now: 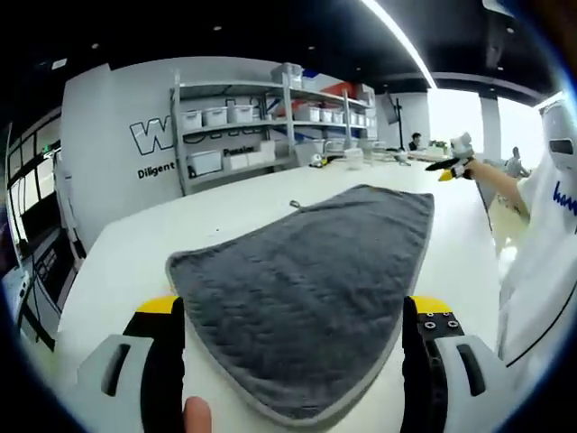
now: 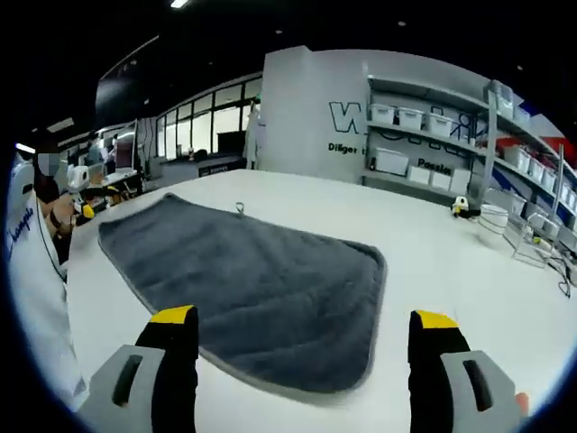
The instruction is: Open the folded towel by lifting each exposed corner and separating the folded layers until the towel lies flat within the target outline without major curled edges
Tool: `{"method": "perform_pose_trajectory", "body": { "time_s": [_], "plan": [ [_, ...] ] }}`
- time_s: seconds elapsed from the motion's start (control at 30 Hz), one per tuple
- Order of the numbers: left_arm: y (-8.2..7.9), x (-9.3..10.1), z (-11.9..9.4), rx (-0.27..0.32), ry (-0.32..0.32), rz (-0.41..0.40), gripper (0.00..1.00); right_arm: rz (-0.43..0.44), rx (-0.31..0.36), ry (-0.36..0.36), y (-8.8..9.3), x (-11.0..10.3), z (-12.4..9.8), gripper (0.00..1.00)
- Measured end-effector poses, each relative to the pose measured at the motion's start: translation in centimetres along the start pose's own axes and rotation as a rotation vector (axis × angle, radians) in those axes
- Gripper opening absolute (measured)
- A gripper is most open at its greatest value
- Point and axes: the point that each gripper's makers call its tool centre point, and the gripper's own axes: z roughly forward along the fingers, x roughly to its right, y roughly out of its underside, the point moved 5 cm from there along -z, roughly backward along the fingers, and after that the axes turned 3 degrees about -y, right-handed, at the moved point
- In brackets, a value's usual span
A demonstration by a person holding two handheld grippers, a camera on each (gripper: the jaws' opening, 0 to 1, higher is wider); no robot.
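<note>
Towel (image 1: 311, 289) lies spread flat on the white tabletop (image 1: 117, 262), single layer by the look. My left claw (image 1: 293, 356) and right claw (image 2: 306, 361) are both wide, gripping nothing, hovering over near corners, probably checking edges.

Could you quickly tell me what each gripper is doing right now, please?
Left gripper: open, holding nothing, fingers apart over the grey towel.
Right gripper: open, holding nothing, above the towel's near edge.
</note>
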Motion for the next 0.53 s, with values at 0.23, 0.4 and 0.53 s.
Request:
{"method": "perform_pose_trajectory", "body": {
  "time_s": [0.23,0.4,0.53],
  "plan": [
    [1.0,-0.1,-1.5,-0.001,-0.022,-0.012,0.99,0.016,-0.011,0.054,2.5,-1.7,-2.2,0.99],
    [1.8,0.0,-2.2,-0.007,-0.032,-0.017,0.99,0.022,-0.007,0.046,3.0,-3.0,-2.4,0.99],
    [2.2,0.2,-2.7,-0.011,-0.031,-0.030,0.99,0.021,-0.010,0.044,3.1,-3.3,-2.2,0.99]
  ]
}}
